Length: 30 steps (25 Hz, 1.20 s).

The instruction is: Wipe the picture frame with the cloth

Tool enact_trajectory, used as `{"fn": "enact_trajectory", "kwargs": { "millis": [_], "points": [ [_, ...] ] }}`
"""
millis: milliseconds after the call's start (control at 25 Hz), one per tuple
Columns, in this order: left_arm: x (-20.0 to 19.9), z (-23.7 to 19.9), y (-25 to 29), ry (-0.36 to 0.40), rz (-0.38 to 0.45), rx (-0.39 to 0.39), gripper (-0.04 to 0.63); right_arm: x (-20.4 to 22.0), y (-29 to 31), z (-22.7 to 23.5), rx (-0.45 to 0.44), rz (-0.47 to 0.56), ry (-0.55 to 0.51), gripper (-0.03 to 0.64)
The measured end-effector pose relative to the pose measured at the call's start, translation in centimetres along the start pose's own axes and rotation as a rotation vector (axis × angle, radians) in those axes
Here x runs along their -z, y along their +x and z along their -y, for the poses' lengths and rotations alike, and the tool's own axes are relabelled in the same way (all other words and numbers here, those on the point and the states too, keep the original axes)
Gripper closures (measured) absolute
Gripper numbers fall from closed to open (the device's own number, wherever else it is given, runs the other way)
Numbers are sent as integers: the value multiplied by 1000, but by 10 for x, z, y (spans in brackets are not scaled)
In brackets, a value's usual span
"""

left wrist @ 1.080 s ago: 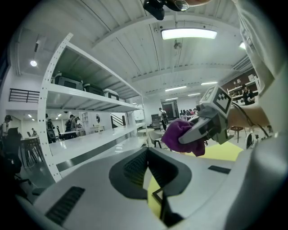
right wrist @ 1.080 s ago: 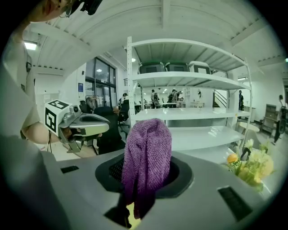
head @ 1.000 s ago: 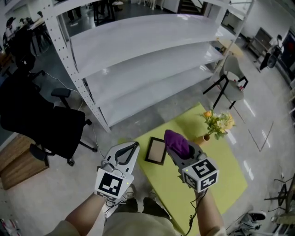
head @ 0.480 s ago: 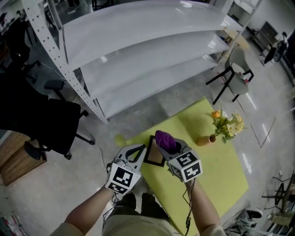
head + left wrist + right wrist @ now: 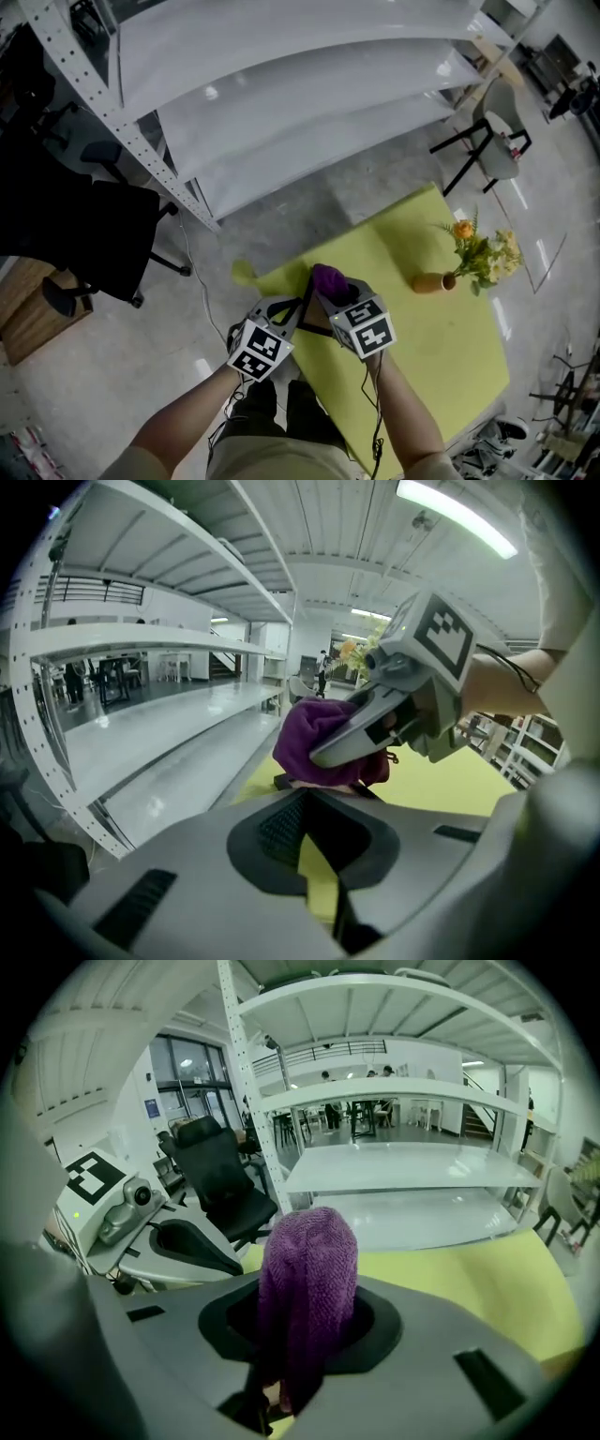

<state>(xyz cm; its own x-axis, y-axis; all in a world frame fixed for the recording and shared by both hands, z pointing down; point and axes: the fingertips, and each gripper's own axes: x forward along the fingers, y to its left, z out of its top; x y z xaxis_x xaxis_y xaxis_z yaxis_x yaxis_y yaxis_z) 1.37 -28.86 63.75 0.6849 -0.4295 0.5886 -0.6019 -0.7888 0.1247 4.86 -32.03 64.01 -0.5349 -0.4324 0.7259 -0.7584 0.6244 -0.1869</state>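
- A black chair [image 5: 103,246] on wheels stands on the shiny grey floor at the far left.
- Next to it are big white metal shelves [image 5: 309,89], long and flat.
- The left hand-held gripper [image 5: 287,309] is grey and smooth. Its jaws are a little way apart with nothing in them, and the yellow worktop [image 5: 427,352] shows through the gap.
- The picture frame [image 5: 312,317] is dark and thin. It sits on the worktop just past the left jaws, between the two grippers.
- The cloth [image 5: 328,278] is purple, soft and fuzzy. It sits right over the top of the frame.
- The right hand-held gripper [image 5: 336,295] has its jaws closed tight on the cloth, which sticks up in a round bump.
- Farther right, a small tan vase [image 5: 433,282] on the worktop holds orange and yellow flowers [image 5: 483,251].
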Motion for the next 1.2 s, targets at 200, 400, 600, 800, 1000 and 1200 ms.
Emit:
{"fn": "enact_trajectory", "kwargs": {
  "millis": [200,400,600,800,1000,1200],
  "points": [
    [23,5,22,-6,-54,47,588,20,22,8,3,-38,24,499],
    [37,9,37,-34,-94,60,588,32,36,5,-5,-70,1,499],
    [40,9,40,-30,-93,47,587,43,40,10,11,-89,0,500],
    [41,9,41,-35,-106,28,586,54,34,23,52,-115,-11,500],
    [42,10,41,-49,-109,27,586,68,19,36,106,-145,-30,502],
    [41,10,42,-16,-122,16,584,78,-1,52,169,-163,7,500]
  ]
}}
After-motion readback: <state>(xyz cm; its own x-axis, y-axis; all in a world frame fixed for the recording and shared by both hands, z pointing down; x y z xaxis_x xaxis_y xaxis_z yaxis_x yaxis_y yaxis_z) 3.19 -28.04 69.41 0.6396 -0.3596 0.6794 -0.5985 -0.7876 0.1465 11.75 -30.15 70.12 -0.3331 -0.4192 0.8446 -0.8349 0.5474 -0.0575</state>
